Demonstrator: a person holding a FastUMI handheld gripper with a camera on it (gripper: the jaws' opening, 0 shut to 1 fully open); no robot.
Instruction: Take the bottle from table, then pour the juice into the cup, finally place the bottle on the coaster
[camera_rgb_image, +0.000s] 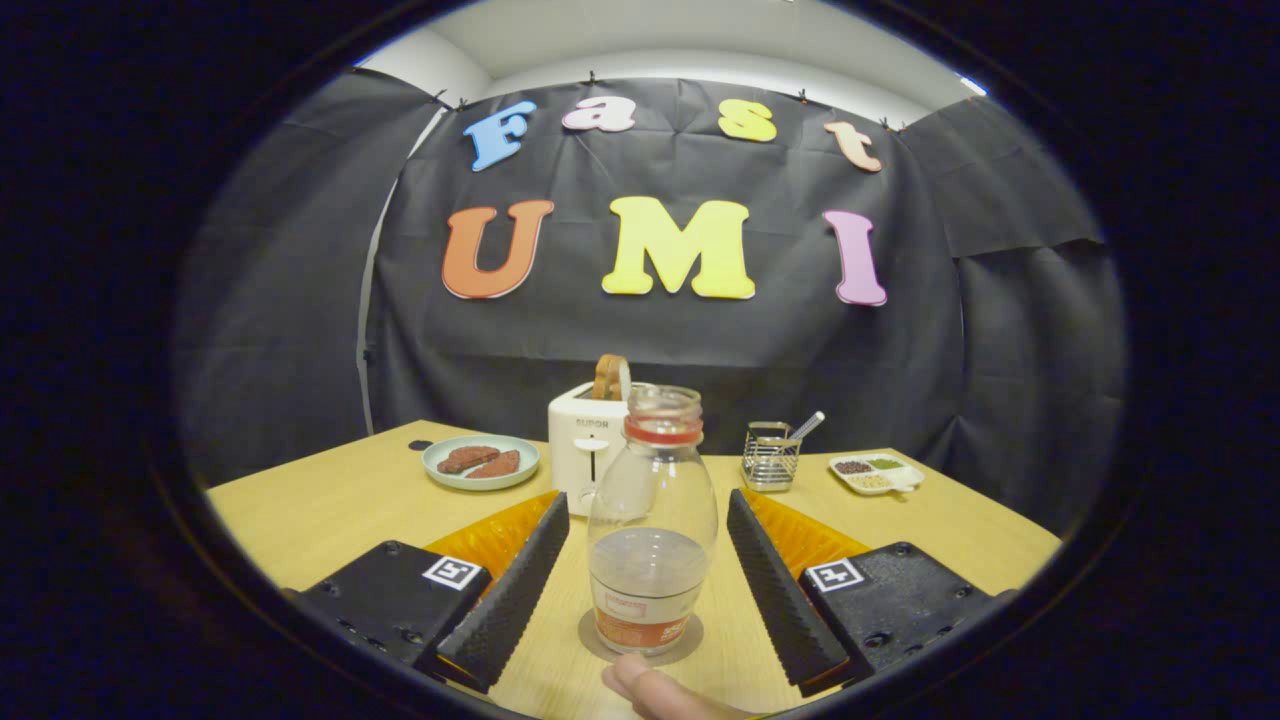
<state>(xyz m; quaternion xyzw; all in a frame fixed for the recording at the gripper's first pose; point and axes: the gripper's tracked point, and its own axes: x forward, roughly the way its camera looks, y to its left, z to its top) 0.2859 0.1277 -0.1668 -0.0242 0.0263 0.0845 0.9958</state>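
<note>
While spread wide on either side of the bottle (652, 530), gripper (648, 570) held level over the wooden table (330, 505), fingers pointing toward the booth wall and touching nothing. A fingertip (655, 690) of a person's hand just behind the bottle, at the near table edge.

Beyond the fingers, from largest to smallest:

White toaster (588, 445) straight behind the bottle, a slice of bread (611, 377) standing up out of its slot.

Clear plastic bottle upright between the fingers, apart from both, on a round grey coaster (592, 636); no cap on the neck, red ring below the mouth, red label low on the body, pale liquid filling roughly the lower third.

Pale green plate (482, 463) left of the toaster, holding two reddish-brown pieces of food (478, 460).

Wire basket (770, 457) right of the toaster, a utensil handle (808, 425) leaning out of it.

Small white divided tray (876, 473) farther right, its compartments holding dark, green and pale bits too small to identify.
</note>
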